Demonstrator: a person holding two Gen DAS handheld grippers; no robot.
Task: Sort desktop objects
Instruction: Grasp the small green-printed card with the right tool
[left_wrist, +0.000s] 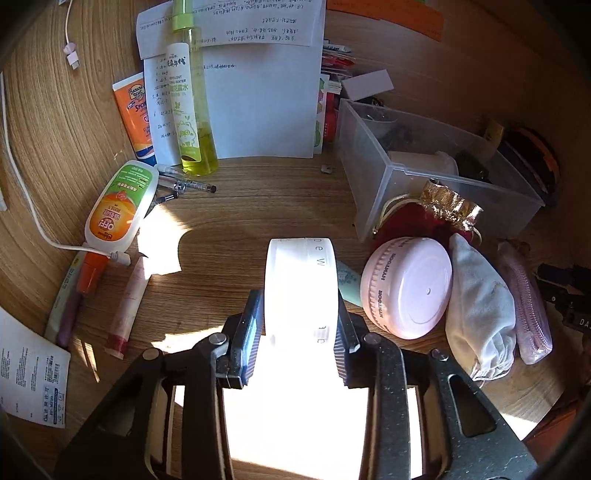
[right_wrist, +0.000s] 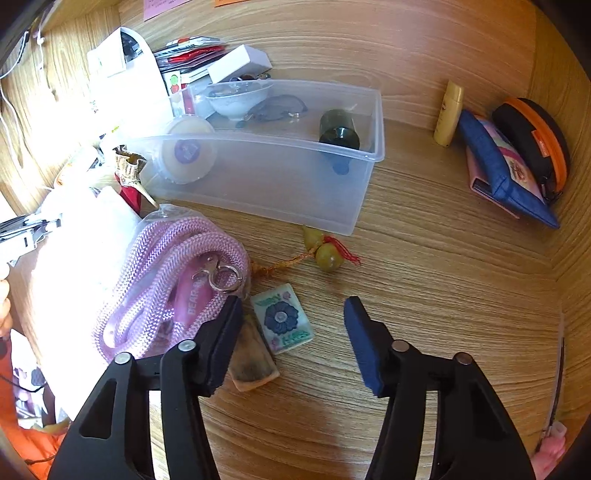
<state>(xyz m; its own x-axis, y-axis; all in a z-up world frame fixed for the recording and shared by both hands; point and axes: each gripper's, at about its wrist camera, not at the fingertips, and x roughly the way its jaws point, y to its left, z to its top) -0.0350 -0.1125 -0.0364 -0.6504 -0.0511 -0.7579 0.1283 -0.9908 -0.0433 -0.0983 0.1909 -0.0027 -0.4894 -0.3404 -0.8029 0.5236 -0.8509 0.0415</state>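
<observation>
My left gripper (left_wrist: 300, 314) is shut on a round white jar (left_wrist: 301, 284) held on its side above the wooden desk. A pink round jar (left_wrist: 406, 286) lies just right of it, by a white cloth pouch (left_wrist: 480, 306) and a red-and-gold pouch (left_wrist: 432, 214). The clear plastic bin (left_wrist: 373, 192) stands behind them; it also shows in the right wrist view (right_wrist: 280, 188), holding a jar, a bowl and a dark bottle. My right gripper (right_wrist: 293, 314) is open and empty above the desk, over a small flower tile (right_wrist: 282, 319), next to a pink rope in a bag (right_wrist: 166, 273).
On the left are an OFF! bottle (left_wrist: 118, 203), a tall yellow-green spray bottle (left_wrist: 190, 107), an orange sunscreen tube (left_wrist: 135, 114), pens, papers (left_wrist: 266, 107) and a white cable (left_wrist: 26, 192). A gourd charm (right_wrist: 325, 251) lies before the bin. Pouches (right_wrist: 509, 166) lean at the right wall.
</observation>
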